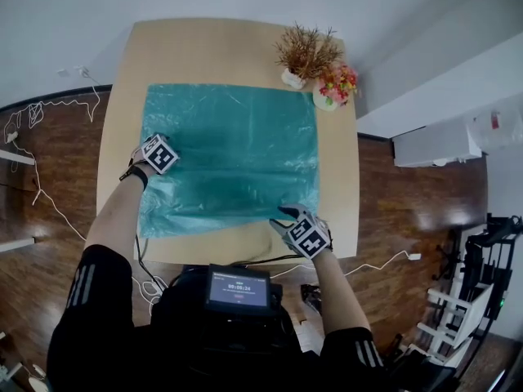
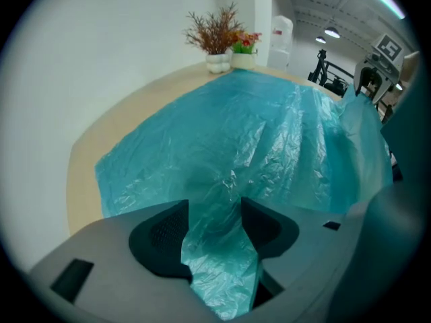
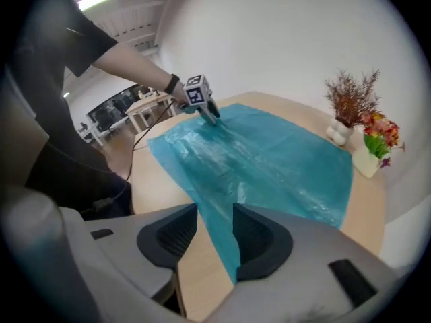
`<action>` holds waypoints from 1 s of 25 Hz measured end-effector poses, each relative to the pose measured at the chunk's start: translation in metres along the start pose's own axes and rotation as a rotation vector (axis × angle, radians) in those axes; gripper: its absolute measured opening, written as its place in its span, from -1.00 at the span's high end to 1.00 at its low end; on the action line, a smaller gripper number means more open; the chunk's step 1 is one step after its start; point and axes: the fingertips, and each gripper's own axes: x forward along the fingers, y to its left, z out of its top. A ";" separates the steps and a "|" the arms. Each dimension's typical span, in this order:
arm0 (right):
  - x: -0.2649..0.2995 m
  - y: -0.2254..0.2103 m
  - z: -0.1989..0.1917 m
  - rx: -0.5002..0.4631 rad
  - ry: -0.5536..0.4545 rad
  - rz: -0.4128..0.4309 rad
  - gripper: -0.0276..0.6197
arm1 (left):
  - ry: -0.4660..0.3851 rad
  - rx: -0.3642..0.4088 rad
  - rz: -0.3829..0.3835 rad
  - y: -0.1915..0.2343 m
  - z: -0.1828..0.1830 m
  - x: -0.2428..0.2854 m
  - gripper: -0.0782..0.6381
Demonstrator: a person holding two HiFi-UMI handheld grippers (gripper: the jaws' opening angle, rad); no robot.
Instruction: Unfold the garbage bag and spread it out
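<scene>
A teal garbage bag lies spread nearly flat over the wooden table, with some wrinkles. My left gripper sits at the bag's left edge. In the left gripper view a bunched fold of the bag rises from the table and fills the gap of that gripper, pinched between its pads. My right gripper is at the bag's near right corner. Its jaws stand apart, and a strip of the bag lies loosely between them without being pressed. The left gripper shows far off in that view.
A dried plant in a white vase and a pot of flowers stand at the table's far right corner, touching the bag's edge. A small screen hangs at the person's chest. Cables run over the wooden floor at left.
</scene>
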 end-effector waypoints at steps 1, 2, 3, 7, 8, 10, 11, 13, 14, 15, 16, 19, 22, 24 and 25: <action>0.001 0.008 -0.004 -0.012 0.037 0.040 0.32 | 0.004 0.003 0.011 0.004 0.002 -0.002 0.07; 0.001 0.016 -0.010 -0.023 0.073 0.077 0.31 | 0.007 0.006 0.017 0.007 0.003 -0.003 0.07; 0.000 0.022 -0.015 -0.031 0.105 0.109 0.25 | 0.004 0.006 0.012 0.008 0.004 -0.002 0.07; -0.009 0.027 -0.014 0.013 0.086 0.151 0.19 | 0.000 -0.006 -0.003 0.008 0.006 -0.002 0.07; -0.011 0.020 -0.009 0.044 0.047 0.137 0.19 | -0.010 -0.009 -0.014 0.007 0.007 0.001 0.07; -0.007 -0.002 -0.002 0.111 -0.030 0.084 0.19 | -0.017 -0.005 -0.004 0.010 0.008 -0.001 0.07; -0.002 -0.014 -0.001 0.138 -0.056 0.049 0.19 | -0.016 -0.001 0.008 0.013 0.008 -0.004 0.07; 0.010 -0.034 0.000 0.159 -0.068 -0.024 0.19 | -0.021 0.003 0.012 0.013 0.008 -0.003 0.07; 0.017 -0.039 -0.001 0.156 -0.056 -0.053 0.19 | -0.027 0.002 0.004 0.011 0.008 0.000 0.07; 0.025 -0.042 -0.004 0.148 -0.035 -0.075 0.19 | -0.033 -0.002 -0.004 0.010 0.007 0.003 0.07; 0.034 -0.043 -0.009 0.137 -0.009 -0.089 0.19 | -0.037 -0.007 -0.005 0.009 0.007 0.004 0.07; 0.056 -0.036 -0.030 0.124 0.066 -0.088 0.19 | -0.031 -0.014 0.019 0.012 0.007 -0.001 0.07; 0.072 -0.016 -0.053 0.111 0.126 -0.054 0.19 | -0.033 -0.018 0.007 0.010 0.001 0.002 0.07; 0.079 -0.006 -0.064 0.092 0.140 -0.044 0.19 | -0.030 -0.023 0.008 0.011 -0.005 0.002 0.07; 0.080 -0.002 -0.065 0.082 0.139 -0.045 0.19 | -0.029 -0.027 0.008 0.012 -0.007 0.001 0.07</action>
